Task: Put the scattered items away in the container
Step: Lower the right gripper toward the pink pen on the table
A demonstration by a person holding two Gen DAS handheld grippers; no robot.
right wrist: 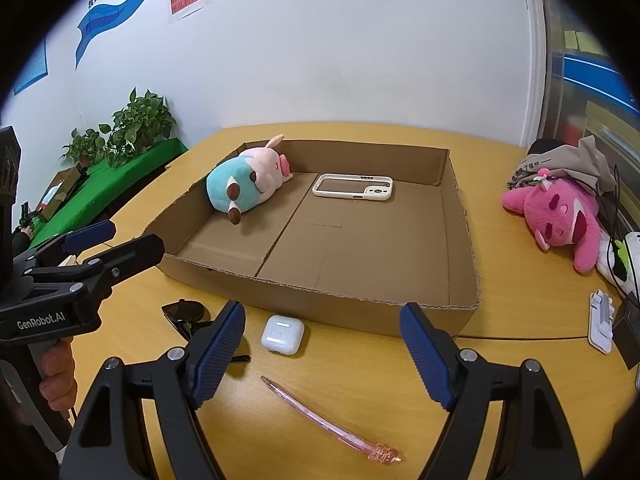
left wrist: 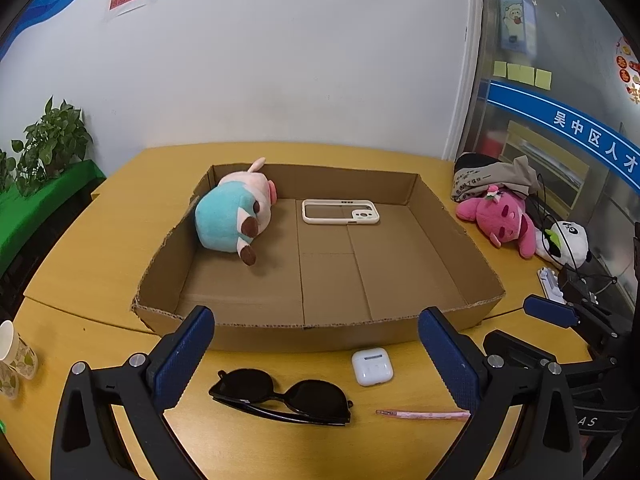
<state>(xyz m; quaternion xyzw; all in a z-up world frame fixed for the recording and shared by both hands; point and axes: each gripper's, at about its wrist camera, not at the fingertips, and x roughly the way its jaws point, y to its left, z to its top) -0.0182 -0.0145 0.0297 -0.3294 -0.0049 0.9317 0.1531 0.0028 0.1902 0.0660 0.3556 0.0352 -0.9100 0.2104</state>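
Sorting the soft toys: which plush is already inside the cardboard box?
The teal-and-pink plush, lying in the cardboard box's far-left corner. The pink plush and panda plush lie outside, on the table to its right.

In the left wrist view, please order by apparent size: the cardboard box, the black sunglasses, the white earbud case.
Largest to smallest:
1. brown cardboard box
2. black sunglasses
3. white earbud case
The sunglasses lie nearest the camera, which enlarges them.

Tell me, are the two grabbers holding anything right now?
No, nothing is held. The left gripper and the right gripper are both open and empty, above the sunglasses, earbud case and pink pen.
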